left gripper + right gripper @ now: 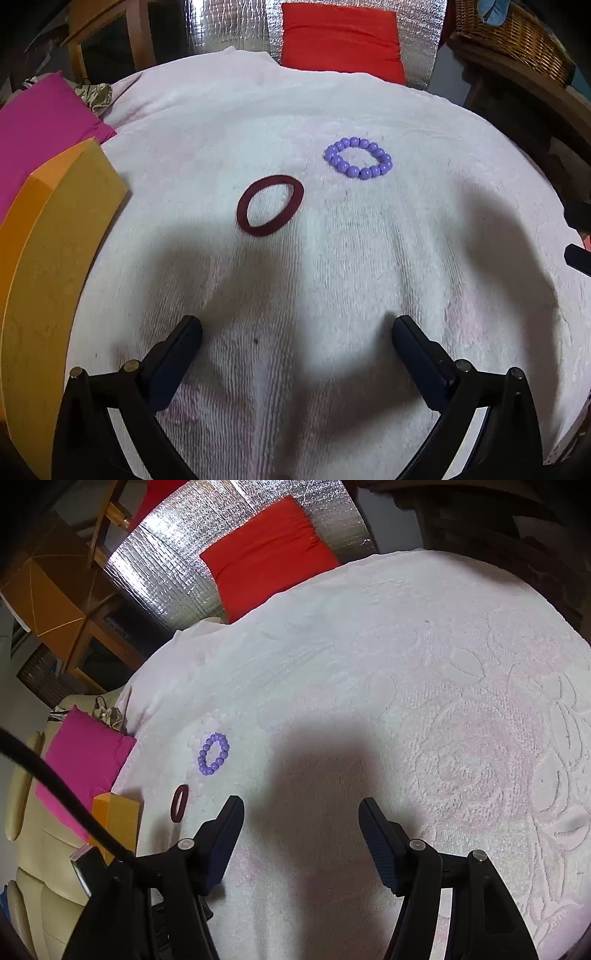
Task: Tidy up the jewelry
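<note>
Two rings on a fluffy towel
A purple bead bracelet (pixel 358 158) lies near a dark red, maybe cloth, band (pixel 270 205); the left gripper (pixel 297 326) and right gripper (pixel 301 806) both gape with nothing between their fingers.

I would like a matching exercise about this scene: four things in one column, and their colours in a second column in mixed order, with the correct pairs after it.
Things:
1. bead bracelet
2. hair band
3. foam block
4. cushion at the far edge of the towel

Colours:
A. orange-yellow
B. red
C. purple
D. dark maroon

Pairs: 1-C, 2-D, 3-A, 4-B
</note>
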